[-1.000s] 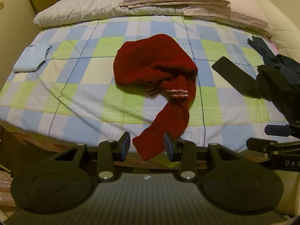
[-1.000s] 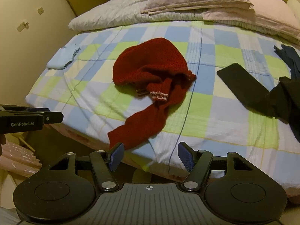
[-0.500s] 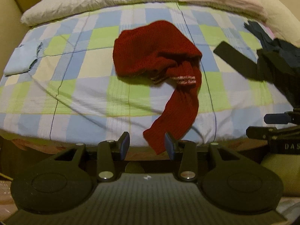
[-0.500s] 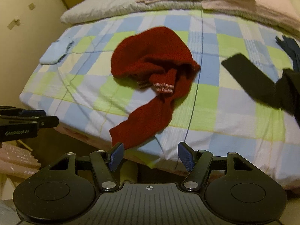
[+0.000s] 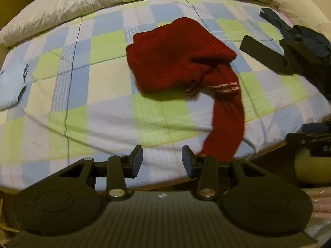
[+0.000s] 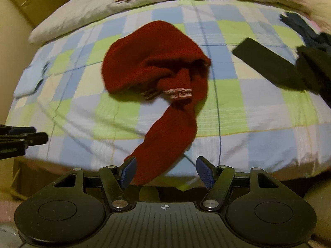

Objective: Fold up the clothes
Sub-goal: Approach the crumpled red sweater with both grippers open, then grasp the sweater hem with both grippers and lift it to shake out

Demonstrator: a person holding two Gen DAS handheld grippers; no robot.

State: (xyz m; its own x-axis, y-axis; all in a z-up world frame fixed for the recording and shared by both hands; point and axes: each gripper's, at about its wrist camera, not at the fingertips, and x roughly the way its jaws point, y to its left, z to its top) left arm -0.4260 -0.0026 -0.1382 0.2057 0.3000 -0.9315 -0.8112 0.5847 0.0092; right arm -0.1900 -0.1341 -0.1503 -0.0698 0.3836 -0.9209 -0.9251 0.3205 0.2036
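Plainly the reach is in hand: the red sweater (image 5: 178, 55) lies bunched on the bed (image 5: 99, 111), one sleeve trailing to the near edge, both grippers' jaws apart and empty; next, grasp and spread it.

Red knit sweater (image 5: 175, 55) lies crumpled in a heap near the middle of the checked bedspread (image 5: 99, 107). One sleeve (image 5: 225, 128) trails from the heap to the near edge of the bedspread, its end hanging just over. A second cuff with pale stripes (image 6: 178, 93) folds across the heap's near side. Dark clothes (image 5: 298, 47) are piled at the bedspread's right side, well apart from the sweater. A folded light blue garment (image 5: 10, 91) lies at its left edge.
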